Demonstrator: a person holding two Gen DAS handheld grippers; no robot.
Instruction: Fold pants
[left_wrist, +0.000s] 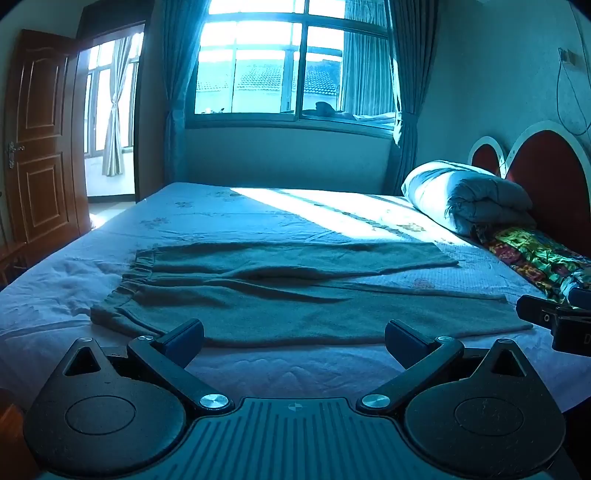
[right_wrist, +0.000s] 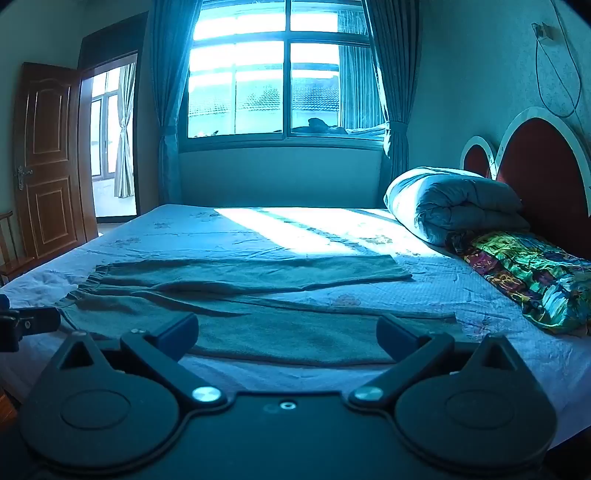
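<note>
Grey-green soft knit pants (left_wrist: 295, 295) are lying flat on the pale blue bedsheet (left_wrist: 258, 218), waistband toward the wooden door (left_wrist: 40, 140). Left gripper (left_wrist: 294, 338) and right gripper (right_wrist: 288, 334) are hovering wide-jawed, holding nothing. Fabric is looking light, limp; pinching the near leg's edge seems best.

Lay flat as soft, matt, fuzzy-napped cloth, the pants (left_wrist: 295, 306), on a thin, wrinkled, faintly textured bed sheet (left_wrist: 258, 225). Looked like matt black plastic with shiny metal pivot screws, both the left gripper (left_wrist: 294, 338) and right gripper (right_wrist: 287, 334). Gleamed with glossy varnished wood, the door (left_wrist: 38, 136).
</note>
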